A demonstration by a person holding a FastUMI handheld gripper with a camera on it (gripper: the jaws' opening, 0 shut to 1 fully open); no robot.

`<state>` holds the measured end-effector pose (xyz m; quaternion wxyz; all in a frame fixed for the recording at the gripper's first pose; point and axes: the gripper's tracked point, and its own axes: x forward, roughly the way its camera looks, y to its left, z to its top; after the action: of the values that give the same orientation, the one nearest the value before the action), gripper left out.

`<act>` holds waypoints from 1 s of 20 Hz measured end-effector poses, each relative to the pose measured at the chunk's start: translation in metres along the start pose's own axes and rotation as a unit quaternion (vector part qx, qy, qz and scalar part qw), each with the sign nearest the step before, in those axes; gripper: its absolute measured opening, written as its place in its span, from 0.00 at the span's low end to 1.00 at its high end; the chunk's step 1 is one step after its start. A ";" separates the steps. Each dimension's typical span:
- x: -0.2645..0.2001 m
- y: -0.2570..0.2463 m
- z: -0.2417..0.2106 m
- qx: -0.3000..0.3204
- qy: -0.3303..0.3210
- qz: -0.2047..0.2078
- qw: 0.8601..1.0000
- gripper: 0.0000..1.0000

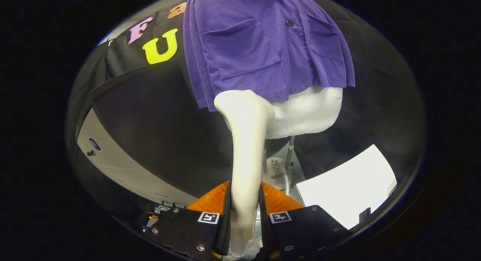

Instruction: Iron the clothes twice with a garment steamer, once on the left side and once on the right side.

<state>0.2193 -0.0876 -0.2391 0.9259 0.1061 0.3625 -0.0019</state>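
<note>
Purple corduroy shirt [263, 46] hanging on white mannequin torso [304, 114], just beyond steamer head. Claw [244, 219] clamping both fingers on cream garment steamer [246, 140] handle. Risk: smooth handle slipping in grip, head snagging left pocket [240, 50] during stroke.

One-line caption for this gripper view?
Gripper shut on steamer, its head just below purple jacket's hem on white mannequin.

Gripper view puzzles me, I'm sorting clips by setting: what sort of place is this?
Probably a staged recording booth, not a home. A purple shirt hangs on a white mannequin torso before a black cloth wall. The gripper is shut on a cream garment steamer, its head near the hem.
</note>
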 end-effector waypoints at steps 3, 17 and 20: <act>-0.030 0.007 0.013 -0.008 -0.020 0.011 1.000 0.34; -0.185 0.028 0.168 -0.011 -0.199 0.063 0.978 0.33; -0.209 0.021 0.208 -0.018 -0.241 0.061 0.968 0.34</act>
<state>0.2064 -0.1234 0.0540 0.9861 0.1077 0.1212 0.0357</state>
